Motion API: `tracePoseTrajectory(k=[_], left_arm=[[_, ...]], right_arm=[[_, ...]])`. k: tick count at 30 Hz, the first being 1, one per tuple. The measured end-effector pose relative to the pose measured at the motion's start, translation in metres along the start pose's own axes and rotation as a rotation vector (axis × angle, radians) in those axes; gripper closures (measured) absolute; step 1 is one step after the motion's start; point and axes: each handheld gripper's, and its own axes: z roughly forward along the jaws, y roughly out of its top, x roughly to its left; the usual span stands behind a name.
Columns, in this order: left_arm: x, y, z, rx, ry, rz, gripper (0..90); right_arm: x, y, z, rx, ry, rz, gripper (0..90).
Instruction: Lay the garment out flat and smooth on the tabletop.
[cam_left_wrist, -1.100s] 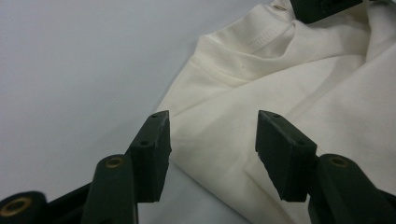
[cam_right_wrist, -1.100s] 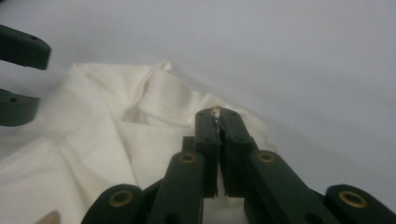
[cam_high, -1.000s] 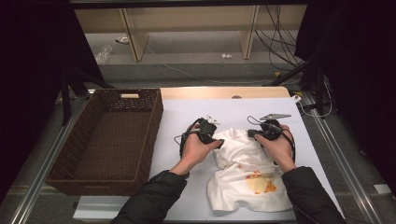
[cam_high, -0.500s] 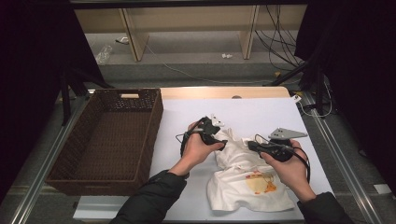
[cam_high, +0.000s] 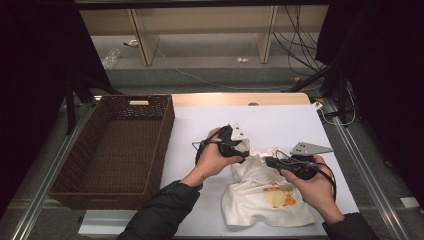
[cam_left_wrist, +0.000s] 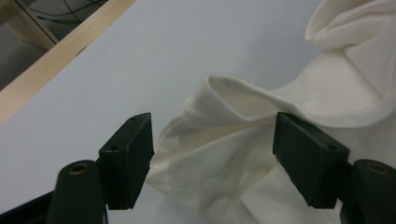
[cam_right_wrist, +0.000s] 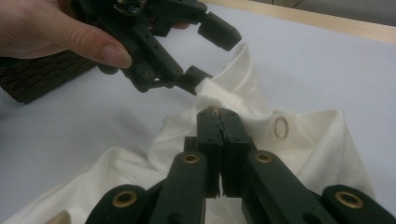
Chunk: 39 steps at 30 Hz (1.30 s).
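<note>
A white shirt (cam_high: 260, 192) with an orange print lies crumpled on the white table (cam_high: 285, 122) in the high view. My left gripper (cam_high: 244, 150) is at the shirt's far left edge. Its jaws stand open on either side of a raised fold of the shirt (cam_left_wrist: 233, 135). My right gripper (cam_high: 268, 161) points left over the shirt's upper part. In the right gripper view it (cam_right_wrist: 217, 114) is shut, with a ridge of the shirt (cam_right_wrist: 303, 135) pinched at its tips. Just beyond it is the open left gripper (cam_right_wrist: 210, 58).
A dark brown wicker basket (cam_high: 167, 127) stands empty on the left of the table. Bare white table surface lies behind the shirt. Beyond the table's wooden far edge (cam_high: 240, 99) are shelving legs and cables on the floor.
My right gripper has swung from the shirt's far edge to the right and back toward the person, and it now points left. The left gripper has shifted slightly right along the cloth.
</note>
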Motion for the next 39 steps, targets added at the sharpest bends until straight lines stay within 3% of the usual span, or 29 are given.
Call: tracePoseTrajectory(k=[5, 11, 15, 18, 23, 29, 32, 34, 36, 39], left_arm=[[0.000, -0.001, 0.004, -0.025, -0.041, 0.029, 26.7], [-0.005, -0.002, 0.009, -0.028, -0.089, 0.093, 26.5], [-0.009, -0.002, 0.009, -0.014, -0.118, 0.124, 50.3], [-0.014, -0.001, 0.007, -0.006, -0.116, 0.142, 69.2], [-0.019, 0.001, 0.001, -0.009, -0.134, 0.113, 89.4], [-0.027, -0.003, -0.007, -0.015, -0.135, 0.069, 89.7], [-0.033, -0.005, -0.012, -0.046, -0.150, 0.039, 88.6], [-0.037, -0.005, -0.016, -0.057, -0.119, 0.043, 74.8], [-0.040, -0.004, -0.020, -0.082, -0.099, 0.052, 55.4], [-0.044, 0.001, -0.024, -0.103, -0.105, 0.117, 43.2]], right_arm=[[0.002, 0.001, -0.001, 0.006, 0.016, -0.001, 89.0], [0.003, 0.002, 0.000, 0.006, 0.033, -0.003, 88.9], [0.004, 0.002, 0.001, 0.007, 0.036, -0.002, 88.9], [0.003, 0.002, 0.000, 0.010, 0.037, 0.000, 88.9], [0.002, 0.003, -0.002, -0.012, 0.031, 0.007, 88.9], [-0.001, 0.002, -0.006, -0.018, 0.000, -0.001, 88.9], [-0.001, 0.001, -0.007, -0.015, -0.007, 0.005, 88.9], [-0.001, 0.001, -0.007, -0.018, -0.012, 0.004, 88.9], [-0.002, 0.000, -0.007, -0.012, -0.014, 0.004, 88.9], [-0.002, -0.001, -0.005, -0.009, -0.009, 0.008, 88.9]])
